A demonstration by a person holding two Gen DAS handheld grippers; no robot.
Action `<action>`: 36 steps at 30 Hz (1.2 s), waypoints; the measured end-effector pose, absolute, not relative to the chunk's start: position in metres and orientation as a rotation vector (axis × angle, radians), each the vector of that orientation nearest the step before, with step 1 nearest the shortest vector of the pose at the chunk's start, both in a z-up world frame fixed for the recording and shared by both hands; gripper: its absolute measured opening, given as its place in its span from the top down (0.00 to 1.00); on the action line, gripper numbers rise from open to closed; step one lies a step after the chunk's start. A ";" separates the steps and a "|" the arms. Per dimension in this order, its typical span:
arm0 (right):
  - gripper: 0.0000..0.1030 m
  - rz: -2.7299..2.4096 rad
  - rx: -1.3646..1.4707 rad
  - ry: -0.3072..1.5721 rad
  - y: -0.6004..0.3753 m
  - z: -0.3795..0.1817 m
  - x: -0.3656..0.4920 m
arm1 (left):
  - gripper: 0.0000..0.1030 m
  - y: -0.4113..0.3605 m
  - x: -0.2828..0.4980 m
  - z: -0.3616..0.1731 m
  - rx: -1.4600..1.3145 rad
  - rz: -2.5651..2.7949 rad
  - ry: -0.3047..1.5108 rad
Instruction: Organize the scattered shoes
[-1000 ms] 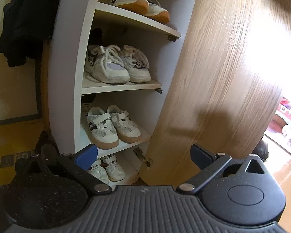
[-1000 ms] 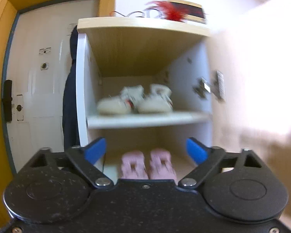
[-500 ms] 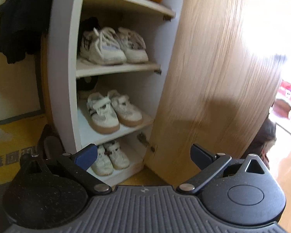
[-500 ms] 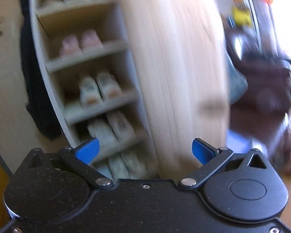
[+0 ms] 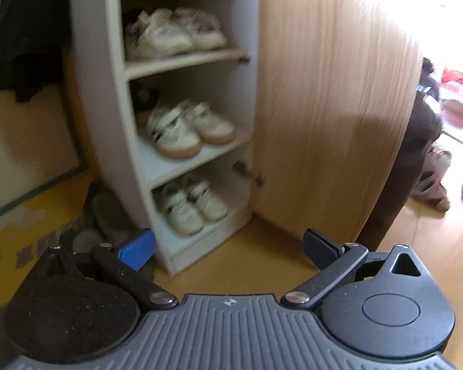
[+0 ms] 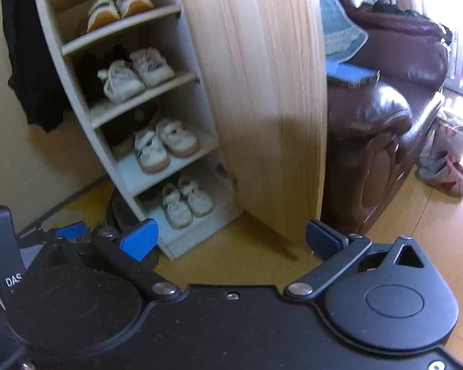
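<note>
Both the left gripper [image 5: 228, 245] and right gripper [image 6: 233, 239] hang with fingers wide and empty before the cabinet [image 6: 77, 98], whose shelves hold paired shoes [image 6: 186, 201], so a careless reach risks clipping the open door [image 6: 262, 92].

My left gripper [image 5: 228, 248] is spread wide, its blue-padded fingers [image 5: 137, 248] far apart with nothing between them. My right gripper [image 6: 231, 240] is just as wide and just as empty, pads [image 6: 139, 240] well apart. In the right view a bit of my left gripper shows at the left edge.
</note>
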State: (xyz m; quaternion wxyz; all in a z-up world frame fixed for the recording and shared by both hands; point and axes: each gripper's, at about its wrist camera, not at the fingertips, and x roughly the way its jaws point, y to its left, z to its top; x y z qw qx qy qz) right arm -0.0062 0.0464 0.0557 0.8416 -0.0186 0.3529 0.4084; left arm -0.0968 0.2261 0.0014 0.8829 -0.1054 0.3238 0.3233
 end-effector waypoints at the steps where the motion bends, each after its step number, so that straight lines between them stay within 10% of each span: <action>1: 0.00 0.869 -0.033 0.750 0.044 0.053 -0.008 | 0.00 0.224 -0.099 -0.001 -0.212 0.679 0.687; 36: 0.00 1.052 -0.026 0.722 0.008 0.060 -0.073 | 0.00 0.119 -0.193 0.106 0.045 0.911 0.558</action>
